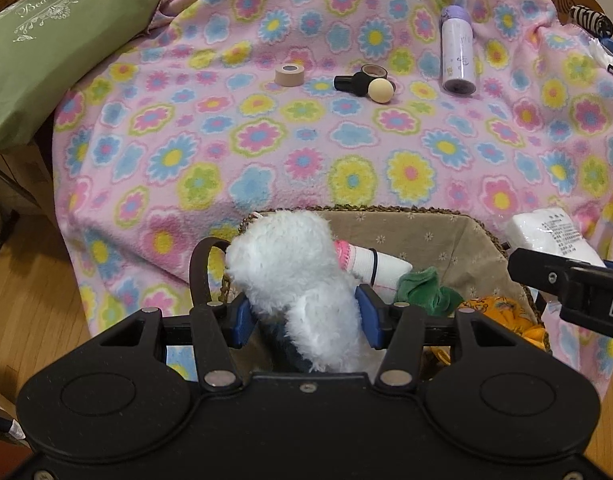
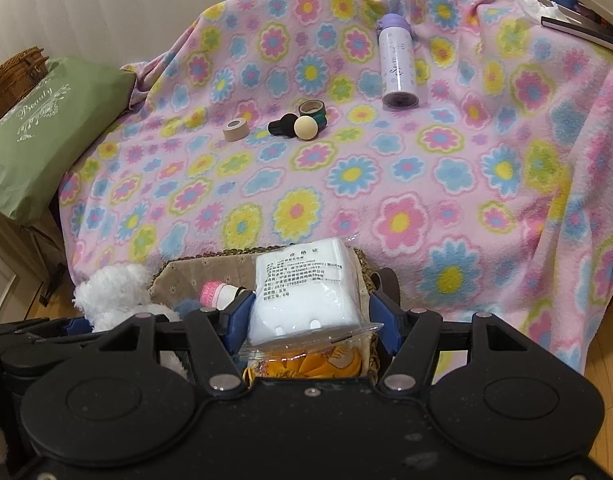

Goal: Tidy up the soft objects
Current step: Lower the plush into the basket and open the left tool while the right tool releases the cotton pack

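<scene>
Over the lined wicker basket at the near edge of the flowered blanket, both tongs hang with soft things pinched between their blue pads. The left tongs pinch a fluffy white plush toy, which stands up between the pads and leans toward the basket's left rim. The right tongs pinch a white packet of cotton pads in clear wrap, held above the basket's right half.

By my reading, the step in hand is dropping both soft items into the basket. A rolled white sock, a green cloth and an orange cloth already lie inside, so the sorting looks well along.

The next move calls for lowering each item until it rests among the cloths, then spreading the pads and lifting clear. The plush toy sits close to the rim and beside the dark handle loop, so it may need nudging inward, or it could tip out onto the blanket. The packet's slippery wrap may cling to a pad on release.

Farther up the blanket lie a tape roll, a sponge applicator and a purple bottle; these look hard and probably stay put.
</scene>
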A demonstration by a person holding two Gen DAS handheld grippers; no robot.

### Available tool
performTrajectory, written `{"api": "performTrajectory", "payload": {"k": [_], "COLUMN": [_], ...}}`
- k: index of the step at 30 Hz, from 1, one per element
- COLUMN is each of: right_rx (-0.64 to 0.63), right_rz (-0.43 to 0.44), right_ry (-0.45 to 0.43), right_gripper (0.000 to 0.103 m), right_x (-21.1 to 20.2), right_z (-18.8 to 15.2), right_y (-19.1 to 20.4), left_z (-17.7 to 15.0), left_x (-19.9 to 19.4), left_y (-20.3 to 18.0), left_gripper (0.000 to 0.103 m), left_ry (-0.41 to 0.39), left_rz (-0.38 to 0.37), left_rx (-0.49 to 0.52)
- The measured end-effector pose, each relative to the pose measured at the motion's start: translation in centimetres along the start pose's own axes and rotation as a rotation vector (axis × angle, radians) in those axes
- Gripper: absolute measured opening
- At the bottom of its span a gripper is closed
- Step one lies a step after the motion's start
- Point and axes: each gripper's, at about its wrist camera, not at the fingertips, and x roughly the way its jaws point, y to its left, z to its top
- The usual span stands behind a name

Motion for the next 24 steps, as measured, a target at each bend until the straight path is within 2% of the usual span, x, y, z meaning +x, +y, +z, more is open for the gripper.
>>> {"api": "performTrajectory", "payload": {"k": [17,22,24], "right_rx": [-0.005,-0.004,-0.004], "right_rz": [0.007,0.006,0.007], "right_ry": [0.011,0.010,0.009], "right_gripper": [0.063,0.065,0.070], "right_x": [0.09,0.08,0.08], "right_z": [-0.18,-0.22,-0.24], "right_y": [-0.15,-0.12,-0.11], "left_z": [-0.21,-0.22,-0.22], "left_x": [0.37,0.16,0.01], "left_y": [0.41,0.38,0.26], "left_gripper": [0.053,0.063,0.066], "left_ry": [0.011,-0.002,-0.011], "left_rz": [0.010,0.017,0.023], "left_rx": [-0.022,-0.019,-0.012]}}
